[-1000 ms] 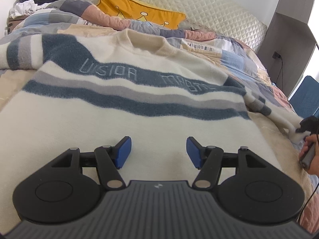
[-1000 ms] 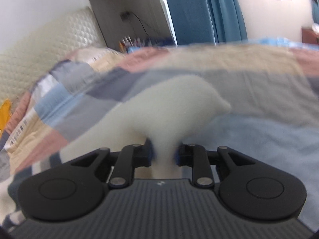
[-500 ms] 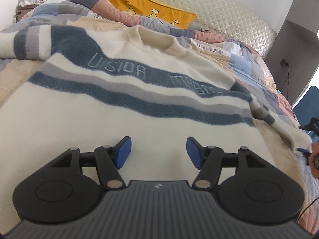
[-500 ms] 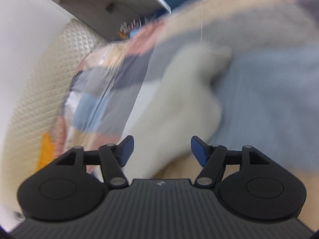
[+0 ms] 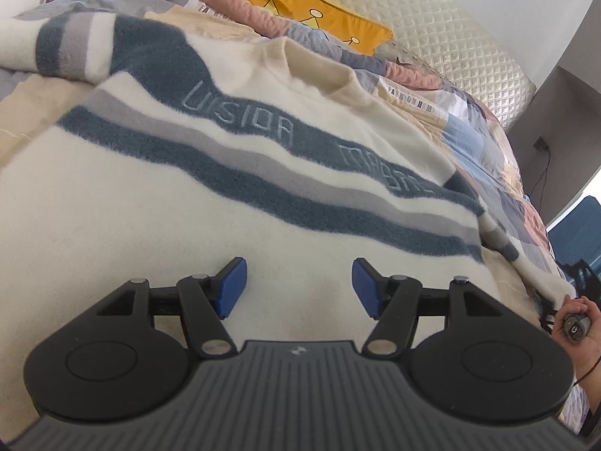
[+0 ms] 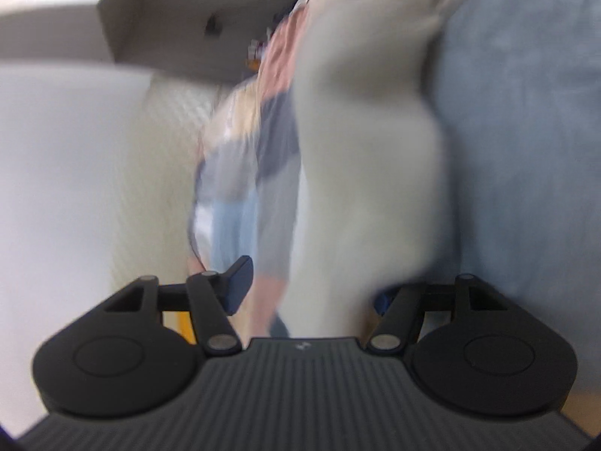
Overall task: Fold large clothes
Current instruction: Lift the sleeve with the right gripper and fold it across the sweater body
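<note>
under the open left claw (image 5: 299, 292) lies the sweater (image 5: 188, 225).

Each claw (image 5: 299, 292) (image 6: 311, 289) is showing a ribbed black body, two round black discs, black link arms with silver screws and blue pads (image 5: 233, 288). A thin dark cable (image 5: 591, 370) is trailing beside it.

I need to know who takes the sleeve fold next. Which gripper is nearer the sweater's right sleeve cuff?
Right. The right gripper has the cream cuff between its open jaws. The left gripper is open over the sweater body, well away from it.
</note>
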A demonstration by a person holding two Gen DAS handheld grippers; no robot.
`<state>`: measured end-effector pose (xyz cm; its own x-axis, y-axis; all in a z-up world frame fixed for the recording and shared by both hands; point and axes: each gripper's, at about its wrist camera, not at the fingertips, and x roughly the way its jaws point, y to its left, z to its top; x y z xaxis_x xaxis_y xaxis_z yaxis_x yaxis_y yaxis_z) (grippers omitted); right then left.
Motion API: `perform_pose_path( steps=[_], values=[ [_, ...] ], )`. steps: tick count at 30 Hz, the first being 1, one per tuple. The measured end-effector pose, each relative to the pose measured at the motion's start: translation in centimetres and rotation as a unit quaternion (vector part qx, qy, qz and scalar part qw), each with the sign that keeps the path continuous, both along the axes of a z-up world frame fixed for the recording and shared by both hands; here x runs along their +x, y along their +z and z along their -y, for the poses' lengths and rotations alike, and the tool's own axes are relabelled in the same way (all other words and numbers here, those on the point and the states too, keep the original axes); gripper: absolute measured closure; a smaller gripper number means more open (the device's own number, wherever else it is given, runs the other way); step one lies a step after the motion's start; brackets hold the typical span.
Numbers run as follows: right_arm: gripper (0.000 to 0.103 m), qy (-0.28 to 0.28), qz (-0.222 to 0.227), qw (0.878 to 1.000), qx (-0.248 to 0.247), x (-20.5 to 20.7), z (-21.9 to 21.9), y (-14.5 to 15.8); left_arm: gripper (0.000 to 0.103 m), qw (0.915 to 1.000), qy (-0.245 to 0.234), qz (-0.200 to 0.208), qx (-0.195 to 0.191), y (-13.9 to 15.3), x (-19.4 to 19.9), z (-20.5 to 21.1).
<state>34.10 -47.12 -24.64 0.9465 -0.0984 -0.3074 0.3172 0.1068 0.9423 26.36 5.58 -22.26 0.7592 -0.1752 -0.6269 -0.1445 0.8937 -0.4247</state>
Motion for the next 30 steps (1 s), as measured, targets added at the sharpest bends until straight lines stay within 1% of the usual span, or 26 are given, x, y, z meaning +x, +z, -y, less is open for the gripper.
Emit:
perform_pose_path(
  steps=[2, 4, 7, 9, 13, 15, 17, 18, 19, 21, 22, 23, 24, 25, 26, 27, 28, 30],
  values=[
    [0.037, -0.034, -0.004, 0.999, -0.035, -0.6, 0.8, 1.4, 0.035, 1.0, 0.0, 0.0, -0.001, -0.1, 0.2, 0.0],
    [0.037, -0.054, 0.0, 0.996, -0.071, -1.3, 2.1, 2.9, 0.035, 1.0, 0.0, -0.001, -0.003, -0.2, 0.2, -0.1],
    [0.037, -0.057, 0.022, 0.994, -0.088, -2.3, 3.7, 4.4, 0.034, 1.0, 0.0, -0.002, -0.006, -0.2, 0.2, -0.1],
    [0.037, -0.062, 0.014, 0.994, -0.094, -2.8, 4.0, 5.0, 0.034, 1.0, 0.0, -0.001, -0.007, -0.2, 0.2, -0.1],
    [0.037, -0.053, -0.015, 0.995, -0.086, -2.8, 3.4, 4.3, 0.034, 1.0, 0.0, -0.002, -0.007, -0.1, 0.1, -0.1],
    [0.037, -0.049, -0.033, 0.996, -0.074, -2.3, 2.9, 3.1, 0.034, 1.0, 0.001, -0.001, -0.007, 0.0, 0.1, -0.1],
    [0.037, -0.057, -0.056, 0.995, -0.059, -2.4, 2.4, 1.5, 0.034, 1.0, 0.0, 0.0, -0.006, 0.1, -0.1, 0.0],
    [0.041, -0.059, -0.066, 0.995, -0.054, -2.3, 2.4, 0.7, 0.034, 1.0, 0.001, 0.001, -0.004, 0.1, -0.2, 0.0],
    [0.046, -0.061, -0.079, 0.993, -0.061, -2.2, 2.1, 0.2, 0.034, 1.0, 0.005, 0.003, 0.003, 0.2, -0.3, 0.1],
    [0.048, -0.053, -0.097, 0.989, -0.097, -1.5, 2.2, 0.2, 0.034, 0.9996, 0.01, 0.01, 0.026, 0.6, -0.5, 0.4],
    [0.048, -0.047, -0.101, 0.987, -0.114, -1.2, 2.4, 0.4, 0.034, 0.9993, 0.009, 0.012, 0.035, 0.7, -0.4, 0.6],
    [0.049, -0.044, -0.099, 0.987, -0.121, -0.9, 2.8, 0.5, 0.034, 0.999, 0.008, 0.012, 0.041, 0.7, -0.4, 0.6],
    [0.055, -0.042, -0.093, 0.988, -0.115, -0.6, 3.5, 0.2, 0.034, 0.9989, 0.007, 0.011, 0.046, 0.6, -0.3, 0.7],
    [0.065, -0.041, -0.091, 0.989, -0.106, -0.4, 4.2, 0.0, 0.034, 0.9987, 0.005, 0.007, 0.05, 0.5, -0.2, 0.7],
    [0.072, -0.042, -0.097, 0.989, -0.102, -0.1, 4.8, -0.2, 0.034, 0.9985, 0.003, 0.002, 0.055, 0.3, -0.1, 0.7],
    [0.082, -0.041, -0.108, 0.988, -0.105, 0.1, 5.4, -0.3, 0.034, 0.9978, 0.001, -0.006, 0.066, 0.1, 0.0, 0.8],
    [0.089, -0.04, -0.121, 0.986, -0.111, 0.5, 5.9, -0.4, 0.034, 0.9963, -0.002, -0.017, 0.084, -0.1, 0.2, 1.2],
    [0.093, -0.04, -0.141, 0.98, -0.133, 1.1, 6.6, -0.2, 0.034, 0.9929, -0.01, -0.023, 0.117, -0.4, 0.4, 2.1]
  ],
)
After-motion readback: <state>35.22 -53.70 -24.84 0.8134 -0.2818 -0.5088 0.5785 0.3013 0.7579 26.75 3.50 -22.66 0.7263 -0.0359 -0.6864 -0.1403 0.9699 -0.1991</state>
